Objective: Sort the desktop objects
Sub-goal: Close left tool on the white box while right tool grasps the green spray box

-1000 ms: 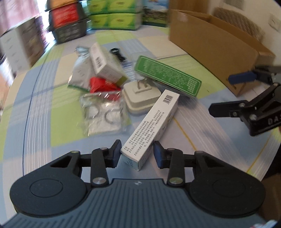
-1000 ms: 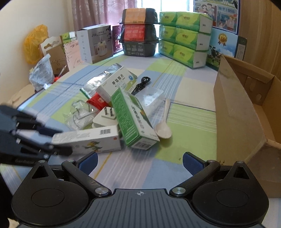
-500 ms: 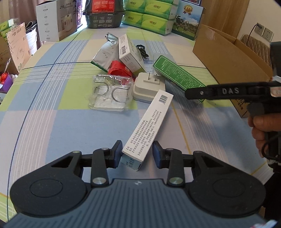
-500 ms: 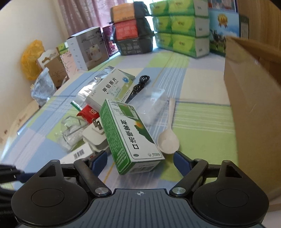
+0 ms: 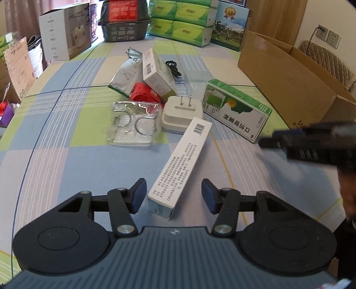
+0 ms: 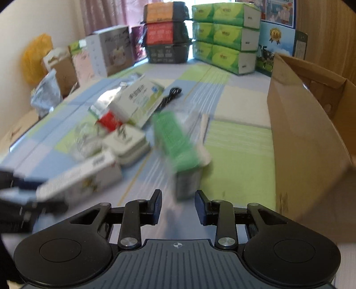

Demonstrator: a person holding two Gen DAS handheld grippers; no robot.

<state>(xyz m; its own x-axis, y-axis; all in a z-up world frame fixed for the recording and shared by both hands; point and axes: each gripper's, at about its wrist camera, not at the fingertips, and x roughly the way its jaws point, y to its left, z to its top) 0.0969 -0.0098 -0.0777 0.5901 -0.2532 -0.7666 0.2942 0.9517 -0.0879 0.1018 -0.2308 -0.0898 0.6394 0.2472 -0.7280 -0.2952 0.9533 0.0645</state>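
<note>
Both tools gape: left tool (image 5: 174, 195) astride white box (image 5: 181, 163); plug (image 5: 182, 113) beyond.

Home room: checked tablecloth (image 5: 66, 155), curtains (image 6: 106, 13), stacked tissue packs (image 6: 224, 37), wall sockets (image 5: 329, 37).

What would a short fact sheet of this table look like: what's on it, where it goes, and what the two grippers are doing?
surface: checked tablecloth
clutter: long white box, green box, white plug, red packet, foil pouch, black cable
likely destination: open cardboard box, at the right
left gripper: open, jaws either side of the long white box's near end, not touching
right gripper: open, empty, just short of the green box; view blurred
</note>
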